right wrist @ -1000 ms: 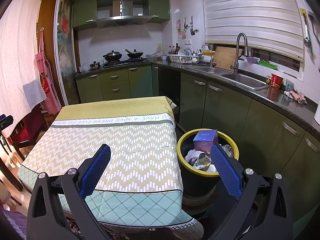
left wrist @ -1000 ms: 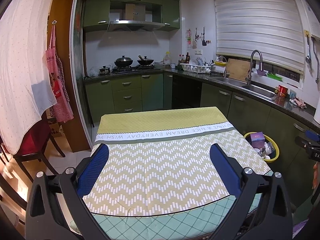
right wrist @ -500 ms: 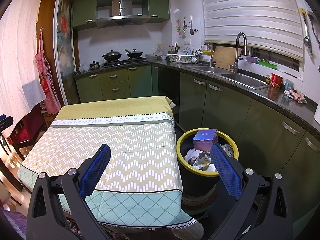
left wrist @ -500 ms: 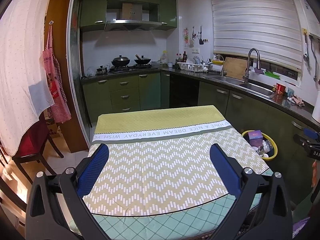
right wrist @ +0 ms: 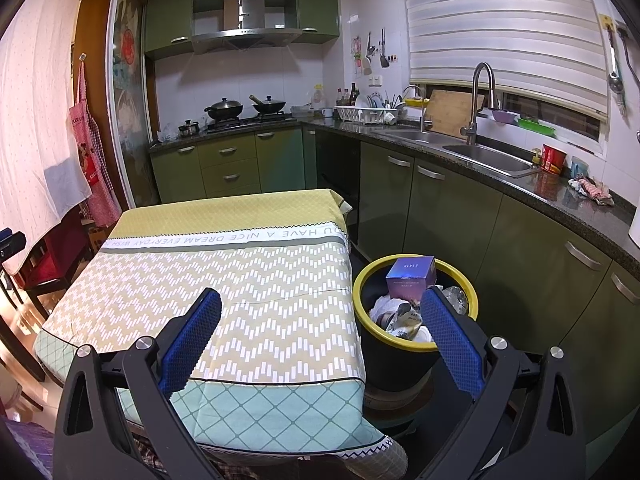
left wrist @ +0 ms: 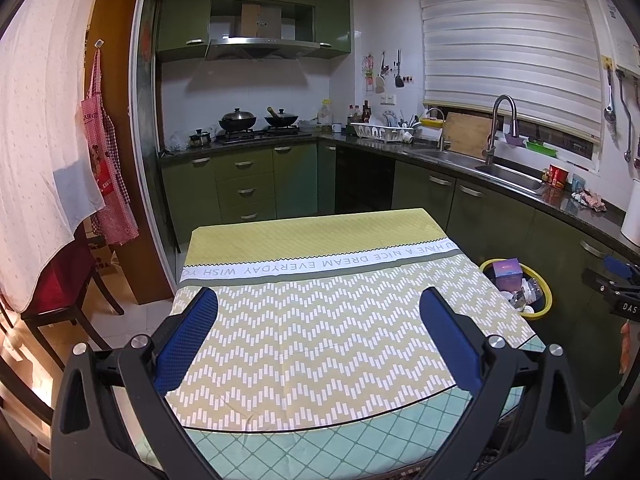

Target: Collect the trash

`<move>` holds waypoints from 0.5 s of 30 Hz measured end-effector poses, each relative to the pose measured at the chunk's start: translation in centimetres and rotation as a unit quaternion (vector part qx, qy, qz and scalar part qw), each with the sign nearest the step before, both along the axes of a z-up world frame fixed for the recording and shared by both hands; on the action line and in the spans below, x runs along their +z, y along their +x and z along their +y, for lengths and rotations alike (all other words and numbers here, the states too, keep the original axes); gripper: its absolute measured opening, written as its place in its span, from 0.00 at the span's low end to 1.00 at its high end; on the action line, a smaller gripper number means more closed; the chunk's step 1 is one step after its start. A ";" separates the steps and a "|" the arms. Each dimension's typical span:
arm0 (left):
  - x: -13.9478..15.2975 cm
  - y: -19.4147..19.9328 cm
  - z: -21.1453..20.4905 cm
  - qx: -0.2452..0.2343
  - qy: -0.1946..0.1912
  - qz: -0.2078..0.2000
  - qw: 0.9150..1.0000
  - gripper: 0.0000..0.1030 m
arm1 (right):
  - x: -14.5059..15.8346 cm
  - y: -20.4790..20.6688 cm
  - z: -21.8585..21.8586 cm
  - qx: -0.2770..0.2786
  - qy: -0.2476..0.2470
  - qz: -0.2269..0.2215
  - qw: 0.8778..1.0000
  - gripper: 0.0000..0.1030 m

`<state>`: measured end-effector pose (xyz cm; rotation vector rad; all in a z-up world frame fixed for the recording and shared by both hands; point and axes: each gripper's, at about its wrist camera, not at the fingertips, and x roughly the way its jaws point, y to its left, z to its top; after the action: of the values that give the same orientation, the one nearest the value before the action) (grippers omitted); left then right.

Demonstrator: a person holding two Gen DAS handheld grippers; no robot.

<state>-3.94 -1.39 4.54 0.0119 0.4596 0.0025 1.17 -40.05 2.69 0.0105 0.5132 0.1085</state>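
Observation:
A black bin with a yellow rim stands on the floor right of the table, also seen in the left wrist view as the bin. It holds a purple box, crumpled paper and clear plastic. My right gripper is open and empty, held above the table's near right corner beside the bin. My left gripper is open and empty over the near edge of the tablecloth. The other gripper's tip shows at the far right of the left wrist view.
The table carries a yellow-green zigzag cloth. Green cabinets and a dark counter with a sink run along the right and back. A stove with pots is at the back. A red chair and a hanging apron stand left.
The left wrist view has drifted slightly, lifting and pulling back a little from the table. The right gripper has barely moved. Both stay open and empty.

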 end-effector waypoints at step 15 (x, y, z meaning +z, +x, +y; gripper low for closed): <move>-0.1 0.2 0.0 -0.002 0.000 0.002 1.000 0.93 | 0.1 0.1 0.0 0.000 0.000 0.001 1.000 0.95</move>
<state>-3.79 -1.40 4.41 0.0128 0.4626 -0.0016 1.25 -40.01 2.77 0.0112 0.5150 0.1081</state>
